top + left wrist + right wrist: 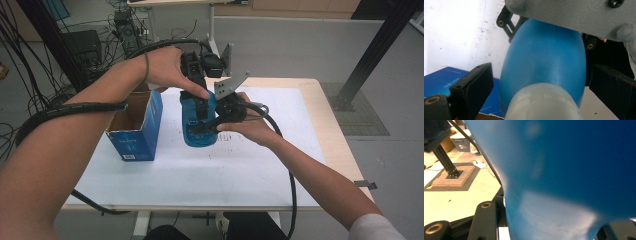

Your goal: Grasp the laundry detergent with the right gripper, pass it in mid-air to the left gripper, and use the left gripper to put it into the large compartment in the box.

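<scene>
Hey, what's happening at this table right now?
A person is working a blue bottle with two hand-held grippers above the white table. The right gripper is shut on the bottle's body. The left gripper sits over the bottle's pale neck, its jaws on either side and apart from it. An open blue box stands just left of the bottle.

A light wooden table (pixel 327 131) carries everything, and a big white sheet (pixel 200 172) covers most of its top, leaving bare wood along the right edge and the near rim. The sheet is speckled with small dark marks around its middle. An open blue cardboard box (pixel 136 129) stands directly on the sheet at its left side.
</scene>
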A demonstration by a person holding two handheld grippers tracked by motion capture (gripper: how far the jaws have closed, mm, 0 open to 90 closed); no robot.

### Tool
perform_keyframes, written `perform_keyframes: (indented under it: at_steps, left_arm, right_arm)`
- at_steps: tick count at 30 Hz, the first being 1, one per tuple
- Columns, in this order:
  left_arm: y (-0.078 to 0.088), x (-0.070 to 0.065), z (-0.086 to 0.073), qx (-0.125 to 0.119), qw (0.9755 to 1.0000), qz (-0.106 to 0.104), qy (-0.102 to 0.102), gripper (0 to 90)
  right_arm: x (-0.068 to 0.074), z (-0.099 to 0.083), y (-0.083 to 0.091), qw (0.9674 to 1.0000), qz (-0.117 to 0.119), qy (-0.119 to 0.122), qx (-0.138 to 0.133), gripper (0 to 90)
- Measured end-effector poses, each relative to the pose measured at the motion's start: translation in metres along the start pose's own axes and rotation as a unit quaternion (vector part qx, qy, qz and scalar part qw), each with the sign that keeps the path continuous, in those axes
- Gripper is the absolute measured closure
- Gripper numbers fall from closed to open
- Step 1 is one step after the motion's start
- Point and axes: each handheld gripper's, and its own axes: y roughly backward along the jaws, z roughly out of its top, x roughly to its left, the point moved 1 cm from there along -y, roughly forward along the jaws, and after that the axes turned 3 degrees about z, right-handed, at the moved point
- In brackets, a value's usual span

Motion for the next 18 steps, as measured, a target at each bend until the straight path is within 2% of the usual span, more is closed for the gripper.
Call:
perform_keyframes:
  at_steps: [18]
  left_arm:
    - [0.0025, -0.0015, -0.0018, 0.002, 1.0, 0.002, 0.002, 6.3]
  right_arm:
    - [0.0003, 0.0002, -0.0014, 1.0, 0.0, -0.002, 0.001, 44.8]
